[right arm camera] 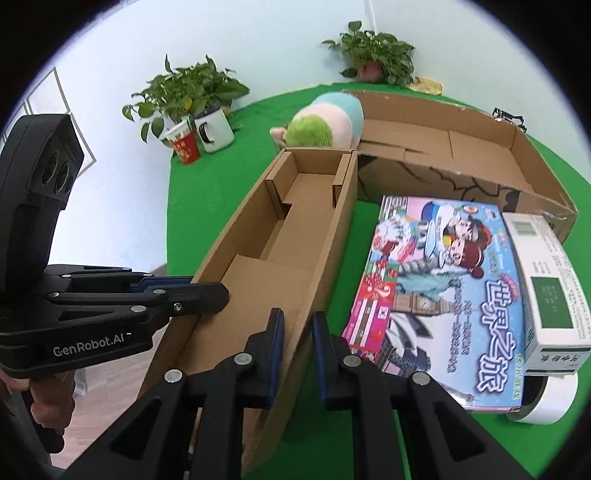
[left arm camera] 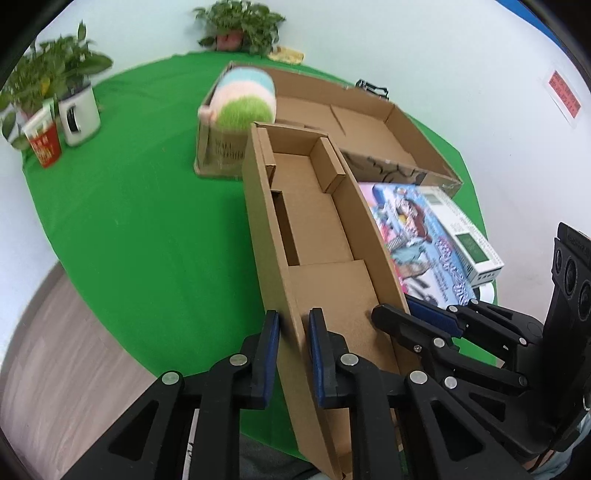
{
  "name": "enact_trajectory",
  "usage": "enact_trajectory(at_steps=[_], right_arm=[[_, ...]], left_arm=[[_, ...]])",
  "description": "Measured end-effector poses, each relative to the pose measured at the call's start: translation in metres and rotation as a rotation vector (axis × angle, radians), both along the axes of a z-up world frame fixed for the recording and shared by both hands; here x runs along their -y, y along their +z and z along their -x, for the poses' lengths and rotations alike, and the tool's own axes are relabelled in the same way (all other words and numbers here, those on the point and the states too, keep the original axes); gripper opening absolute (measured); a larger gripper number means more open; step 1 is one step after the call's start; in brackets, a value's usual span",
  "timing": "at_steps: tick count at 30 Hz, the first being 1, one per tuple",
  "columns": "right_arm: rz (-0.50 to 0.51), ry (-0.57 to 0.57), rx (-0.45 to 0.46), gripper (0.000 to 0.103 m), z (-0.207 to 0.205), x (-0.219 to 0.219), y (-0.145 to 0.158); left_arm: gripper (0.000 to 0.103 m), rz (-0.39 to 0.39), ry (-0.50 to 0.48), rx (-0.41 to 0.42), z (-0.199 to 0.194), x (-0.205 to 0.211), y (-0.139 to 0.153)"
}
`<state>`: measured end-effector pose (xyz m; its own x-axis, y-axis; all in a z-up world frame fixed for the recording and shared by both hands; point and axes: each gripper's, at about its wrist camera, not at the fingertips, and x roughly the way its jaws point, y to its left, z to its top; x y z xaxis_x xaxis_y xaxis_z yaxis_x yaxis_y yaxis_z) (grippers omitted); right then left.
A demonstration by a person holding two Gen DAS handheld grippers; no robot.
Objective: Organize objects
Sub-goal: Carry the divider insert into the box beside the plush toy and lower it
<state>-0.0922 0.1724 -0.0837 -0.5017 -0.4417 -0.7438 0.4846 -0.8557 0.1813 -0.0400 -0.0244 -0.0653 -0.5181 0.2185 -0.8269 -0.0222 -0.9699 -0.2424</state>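
A long, narrow, open cardboard box (left arm camera: 317,221) (right arm camera: 280,236) is empty and tilts over the green table. My left gripper (left arm camera: 294,317) is shut on its left wall, one finger inside and one outside. The right wrist view shows the left gripper (right arm camera: 199,286) from the side, held by a hand. My right gripper (right arm camera: 297,319) is shut on the box's right wall, and the left wrist view shows the right gripper (left arm camera: 400,310) there too. Right of the box lie a colourful board game box (right arm camera: 443,288) (left arm camera: 417,236) and a white and green carton (right arm camera: 546,288) (left arm camera: 465,232).
A large shallow cardboard box (left arm camera: 373,136) (right arm camera: 443,147) stands behind, with a pastel plush toy (left arm camera: 243,99) (right arm camera: 325,118) at its left end. A white tape roll (right arm camera: 550,402) lies under the carton. Potted plants (left arm camera: 240,26), a white mug (left arm camera: 79,114) and a red cup (left arm camera: 44,144) line the table's far edge.
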Motion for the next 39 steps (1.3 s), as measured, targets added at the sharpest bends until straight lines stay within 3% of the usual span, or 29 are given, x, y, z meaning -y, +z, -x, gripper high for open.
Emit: enact_trajectory(at_steps=[7,13,28,33,39], right_arm=[[0.028,-0.016,-0.088,0.014,-0.001,-0.014,0.021],[0.046,-0.056,-0.187,0.014,0.012,-0.031,0.053],[0.013,-0.111,-0.331,0.014,0.077,-0.053,0.125],[-0.004,-0.117,-0.354,0.014,0.115,-0.049,0.146],[0.004,-0.134,-0.3,0.014,0.165,-0.044,0.152]], left_arm=[[0.013,0.069,-0.024,-0.1,0.001,-0.029,0.035],[0.012,0.084,-0.033,-0.212,0.019,-0.05,0.071],[0.012,0.067,-0.09,-0.388,0.107,-0.071,0.151],[0.012,0.055,-0.087,-0.404,0.153,-0.066,0.175],[0.012,0.056,-0.091,-0.366,0.209,-0.065,0.184]])
